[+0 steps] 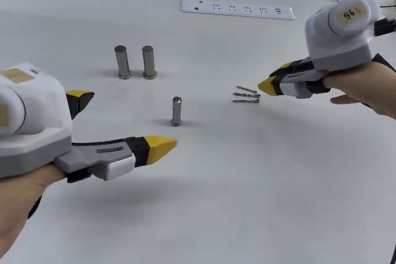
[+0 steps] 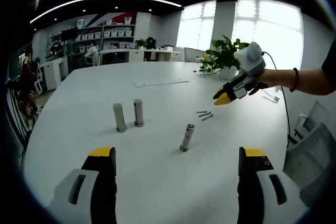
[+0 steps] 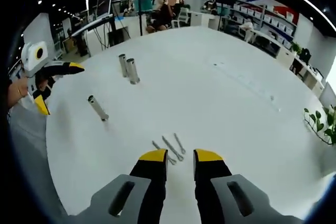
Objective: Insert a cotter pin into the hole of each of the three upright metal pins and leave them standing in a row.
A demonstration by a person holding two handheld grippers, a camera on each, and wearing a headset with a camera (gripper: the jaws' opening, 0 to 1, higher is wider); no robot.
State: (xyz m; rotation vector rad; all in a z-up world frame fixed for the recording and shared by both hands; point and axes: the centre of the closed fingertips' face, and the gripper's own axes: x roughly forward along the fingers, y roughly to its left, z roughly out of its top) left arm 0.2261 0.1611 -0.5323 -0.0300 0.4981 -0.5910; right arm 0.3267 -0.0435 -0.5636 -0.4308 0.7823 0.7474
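Cotter pins point(image 1: 246, 94), three of them, lie flat and close together on the white table point(image 1: 247, 183), just ahead of the right gripper point(image 1: 267, 86); none sits in a metal pin yet. They are thin and crowded, so a pinch could catch two at once, or skid off and scatter them (flat on a smooth top, they offer little to grip). The lone metal pin point(image 1: 177, 111) stands upright, apart from the two other metal pins point(image 1: 148, 62) behind it, and a careless brush from the left gripper point(image 1: 123, 120) nearby would likely topple it. The right jaws sit a narrow gap apart, holding nothing. The left jaws are spread wide, empty, touching nothing.
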